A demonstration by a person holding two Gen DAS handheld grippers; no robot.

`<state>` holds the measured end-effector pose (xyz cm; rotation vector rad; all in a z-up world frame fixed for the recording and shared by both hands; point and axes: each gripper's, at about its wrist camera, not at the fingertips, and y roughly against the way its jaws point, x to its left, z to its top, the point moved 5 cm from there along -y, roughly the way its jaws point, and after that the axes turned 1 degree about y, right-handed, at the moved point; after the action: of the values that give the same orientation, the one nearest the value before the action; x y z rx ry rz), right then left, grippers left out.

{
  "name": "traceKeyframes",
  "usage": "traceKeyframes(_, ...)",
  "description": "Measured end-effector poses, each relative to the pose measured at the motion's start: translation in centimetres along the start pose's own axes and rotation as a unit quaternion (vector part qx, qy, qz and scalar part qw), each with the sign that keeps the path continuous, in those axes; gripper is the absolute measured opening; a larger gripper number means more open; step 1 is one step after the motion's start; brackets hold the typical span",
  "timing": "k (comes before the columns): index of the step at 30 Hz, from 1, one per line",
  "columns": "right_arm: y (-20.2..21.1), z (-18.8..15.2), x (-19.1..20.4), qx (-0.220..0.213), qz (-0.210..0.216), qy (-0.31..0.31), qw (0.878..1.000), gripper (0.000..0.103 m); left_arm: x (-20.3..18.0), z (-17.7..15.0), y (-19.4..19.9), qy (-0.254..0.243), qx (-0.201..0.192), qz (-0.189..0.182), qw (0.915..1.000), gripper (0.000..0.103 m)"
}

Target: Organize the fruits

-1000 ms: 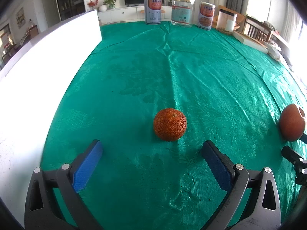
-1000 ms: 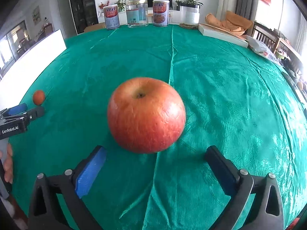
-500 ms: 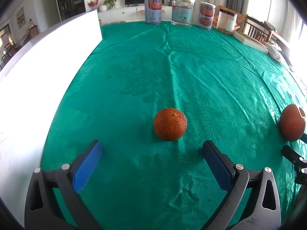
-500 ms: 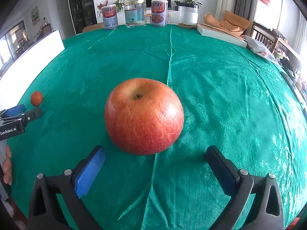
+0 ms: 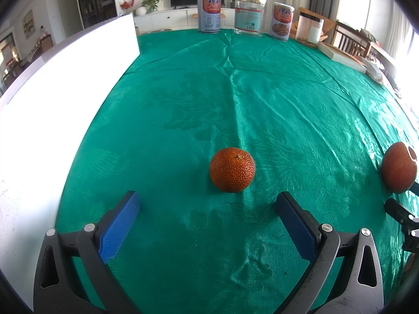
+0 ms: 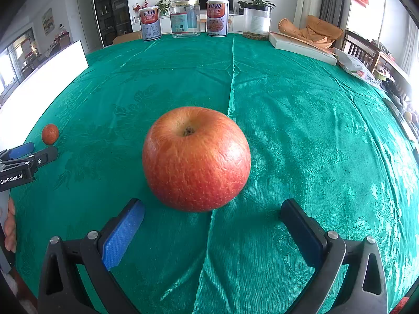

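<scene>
Two spread claws point(image 5: 207, 204) point(image 6: 212, 212) face pitted orange point(image 5: 232, 169), wrinkled apple point(image 6: 196, 158).

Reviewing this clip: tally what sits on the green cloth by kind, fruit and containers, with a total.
Apple: 1
Orange citrus fruit: 1
Printed tins: 2
Clear jars: 2
Total: 6, of which 2 are fruit. Both tools, left and right, are open and hold nothing.

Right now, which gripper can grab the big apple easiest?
The right gripper. The apple sits just ahead of its open jaws. The left gripper is open too, but faces the small orange.
</scene>
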<state>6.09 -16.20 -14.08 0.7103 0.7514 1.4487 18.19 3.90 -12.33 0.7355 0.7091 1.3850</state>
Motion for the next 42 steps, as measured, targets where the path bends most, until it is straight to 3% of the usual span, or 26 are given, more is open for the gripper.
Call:
traceKeyframes(11, 0.0, 0.0, 0.0, 0.0, 0.0, 0.0, 1.0, 0.103, 0.0, 0.0, 0.0, 0.0, -0.001, 0.0, 1.0, 0.102)
traceKeyframes(16, 0.3, -0.2, 0.1, 0.003, 0.006, 0.002, 1.0, 0.103, 0.7, -1.2, 1.2, -0.008, 0.014, -0.038, 0.9991, 0.101)
traceKeyframes(20, 2.1, 0.2, -0.9, 0.003, 0.081, -0.038, 0.996, 0.103, 1.1, -1.2, 3.3, 0.005, 0.025, -0.069, 0.9973, 0.101)
traceKeyframes(22, 2.7, 1.4, -1.4, 0.03, 0.097, -0.029, 0.994, 0.103, 0.5, -0.2, 3.6, -0.013, 0.062, -0.081, 0.9947, 0.101)
traceKeyframes(24, 2.4, 3.1, -1.8, 0.086, 0.11, -0.015, 0.99, 0.103, -0.1, 1.1, 3.5, -0.023, 0.104, -0.083, 0.9908, 0.101)
traceKeyframes(29, 1.5, 7.2, -2.8, 0.184, 0.138, -0.039, 0.972, 0.103, -0.7, 3.9, 2.2, 0.0, 0.19, -0.102, 0.9766, 0.101)
traceKeyframes(36, 0.0, 9.6, -1.0, 0.246, 0.135, -0.033, 0.959, 0.102, -1.3, 4.6, -0.1, -0.005, 0.232, -0.064, 0.9705, 0.1)
traceKeyframes(39, -0.5, 9.6, 0.2, 0.264, 0.141, -0.026, 0.954, 0.093, -2.1, 4.9, -0.2, -0.014, 0.229, -0.056, 0.9718, 0.1)
traceKeyframes(42, -0.9, 9.5, 1.6, 0.278, 0.132, -0.001, 0.952, 0.091, -2.6, 4.8, -0.5, -0.007, 0.231, -0.058, 0.9712, 0.095)
